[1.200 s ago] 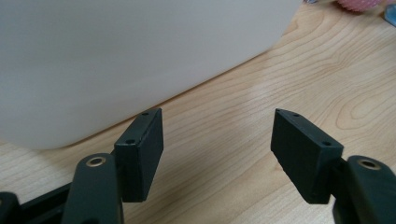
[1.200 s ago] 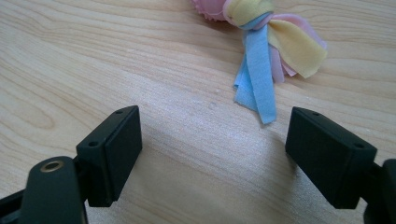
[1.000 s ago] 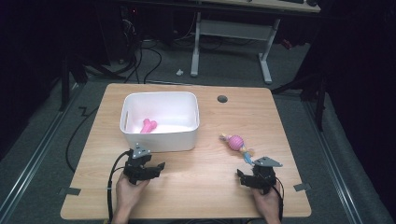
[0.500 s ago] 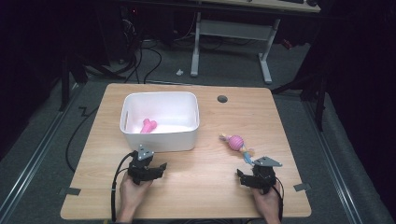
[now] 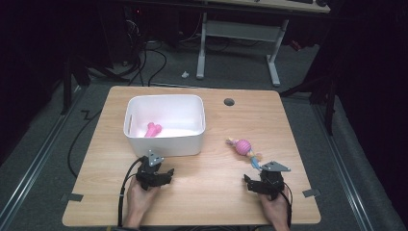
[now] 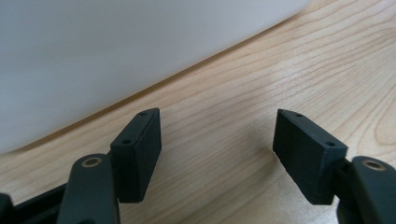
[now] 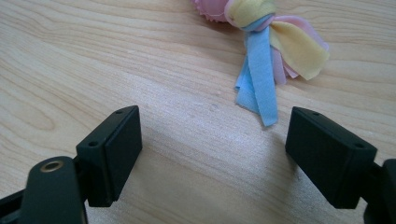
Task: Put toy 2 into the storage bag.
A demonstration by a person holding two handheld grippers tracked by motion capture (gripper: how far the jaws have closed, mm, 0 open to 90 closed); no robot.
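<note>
A white bin (image 5: pixel 166 142) stands on the wooden table, and a pink bone-shaped toy (image 5: pixel 153 129) lies inside it. To its right, on the bare wood, lies a pink ball toy (image 5: pixel 243 146) with blue, yellow and pink cloth strips (image 7: pixel 273 51). My left gripper (image 5: pixel 153 170) rests low just in front of the bin's near wall (image 6: pixel 116 51), open, with nothing between its jaws. Near the front edge my right gripper (image 5: pixel 264 180) is open and empty too, and the toy's strips lie just beyond its fingertips.
A round cable hole (image 5: pixel 229 102) sits in the table (image 5: pixel 211 202) near its far edge. Tape marks (image 5: pixel 311 193) are stuck at the front corners. Cables and a desk frame (image 5: pixel 238 33) stand on the floor beyond the table.
My left gripper has shifted slightly back toward the person, away from the bin. The right gripper and the toys have not moved.
</note>
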